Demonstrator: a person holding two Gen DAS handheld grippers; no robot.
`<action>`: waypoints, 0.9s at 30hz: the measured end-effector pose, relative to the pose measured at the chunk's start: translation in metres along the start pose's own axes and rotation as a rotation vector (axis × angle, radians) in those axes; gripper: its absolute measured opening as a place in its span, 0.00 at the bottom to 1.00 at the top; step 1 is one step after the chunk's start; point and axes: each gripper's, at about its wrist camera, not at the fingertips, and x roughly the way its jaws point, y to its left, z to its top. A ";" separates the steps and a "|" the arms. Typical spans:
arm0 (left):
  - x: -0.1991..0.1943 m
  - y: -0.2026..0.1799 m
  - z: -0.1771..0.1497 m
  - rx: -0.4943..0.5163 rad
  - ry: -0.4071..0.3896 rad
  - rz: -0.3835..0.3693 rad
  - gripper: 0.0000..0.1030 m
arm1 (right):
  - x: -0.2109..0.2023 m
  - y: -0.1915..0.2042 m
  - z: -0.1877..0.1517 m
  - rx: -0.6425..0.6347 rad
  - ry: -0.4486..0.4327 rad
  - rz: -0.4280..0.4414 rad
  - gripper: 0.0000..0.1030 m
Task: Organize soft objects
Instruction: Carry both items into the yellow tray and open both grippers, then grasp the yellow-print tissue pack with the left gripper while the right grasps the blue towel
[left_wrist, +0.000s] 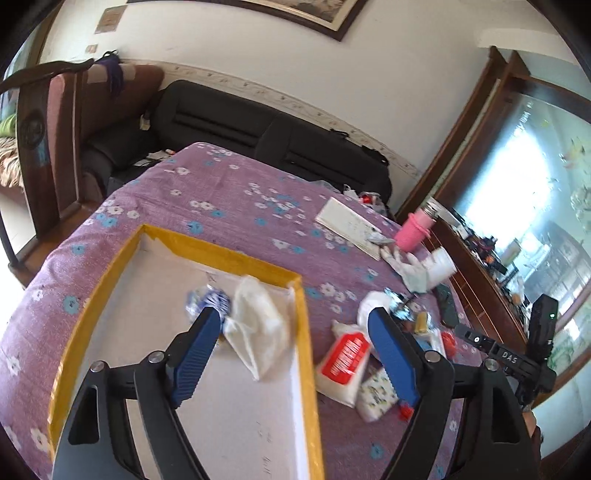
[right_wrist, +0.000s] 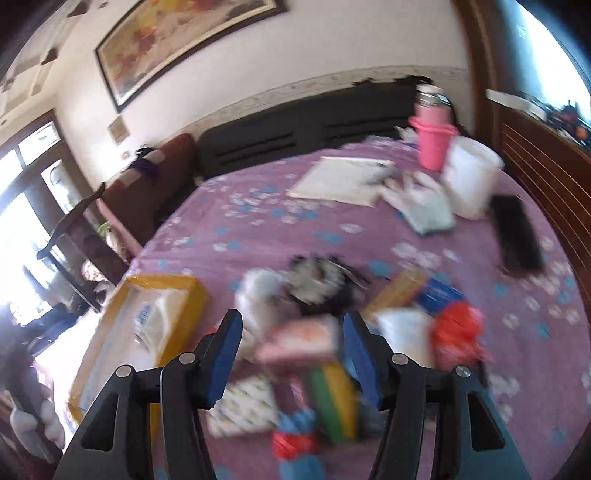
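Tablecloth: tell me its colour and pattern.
Purple tablecloth with white and blue flowers, clearest in the left wrist view.

Both grippers tilt downward. The left gripper (left_wrist: 295, 325) has its jaws spread wide with nothing gripped; the right gripper (right_wrist: 291, 328) also stands parted and empty, its view blurred.

Readable text is scarce. White letters "DAS" on the black device body (left_wrist: 511, 360) at right edge, left wrist view. Red label on the white packet (left_wrist: 343, 363) carries white lettering, too blurred to read. Right wrist view: motion blur, nothing legible.
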 end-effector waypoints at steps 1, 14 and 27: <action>-0.001 -0.006 -0.006 0.010 0.003 -0.004 0.79 | -0.007 -0.013 -0.010 0.009 0.011 -0.020 0.59; 0.017 -0.056 -0.051 0.093 0.093 -0.010 0.79 | 0.006 -0.003 -0.098 -0.145 0.153 0.028 0.59; 0.062 -0.110 -0.081 0.343 0.214 -0.016 0.79 | 0.017 0.000 -0.103 -0.179 0.145 -0.017 0.30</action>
